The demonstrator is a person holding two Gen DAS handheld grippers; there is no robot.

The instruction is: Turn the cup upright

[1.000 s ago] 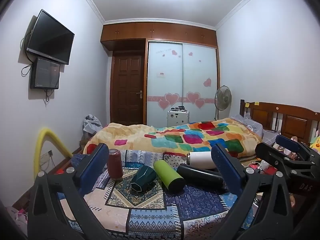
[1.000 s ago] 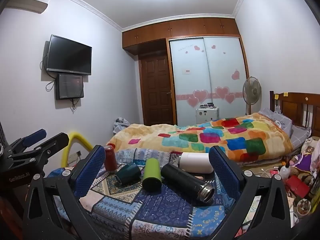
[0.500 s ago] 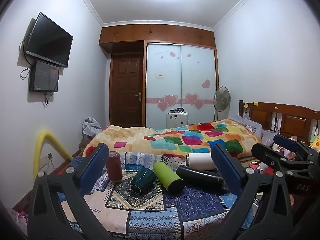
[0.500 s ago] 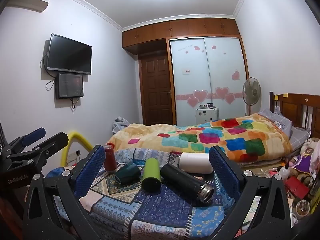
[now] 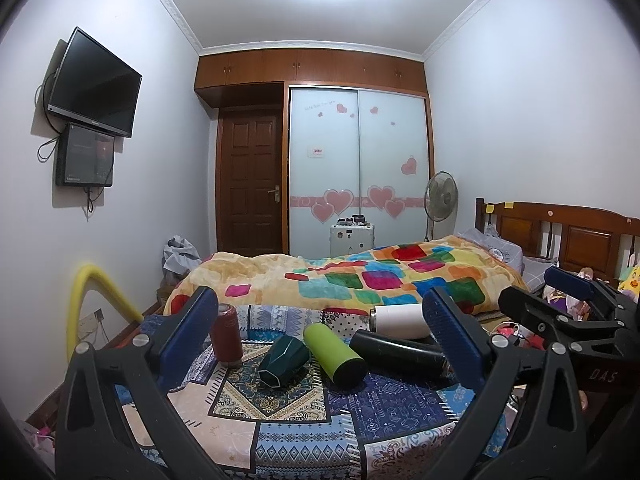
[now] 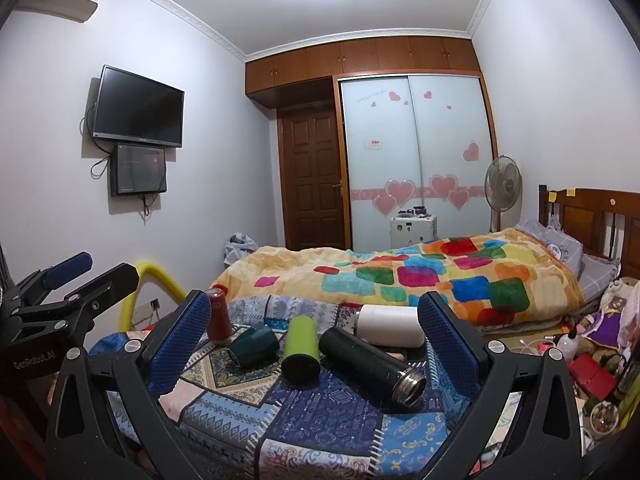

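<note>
Cup [image 5: 283,362] lying on its side, dead ahead between the wide-open, empty fingers of both the left gripper [image 5: 320,336] and right gripper [image 6: 314,334].

Crowded around it: red can [image 5: 226,334] upright just left, green bottle [image 5: 334,354] touching on the right, then a black flask [image 6: 370,364] and white bottle [image 6: 390,326], all tipped over. Left gripper's body reads "GenRobot.AI", right one's "DAS". Surface has a patterned patchwork cloth [image 5: 304,424]; bed [image 6: 420,276] and heart-stickered wardrobe [image 5: 360,168] beyond.
</note>
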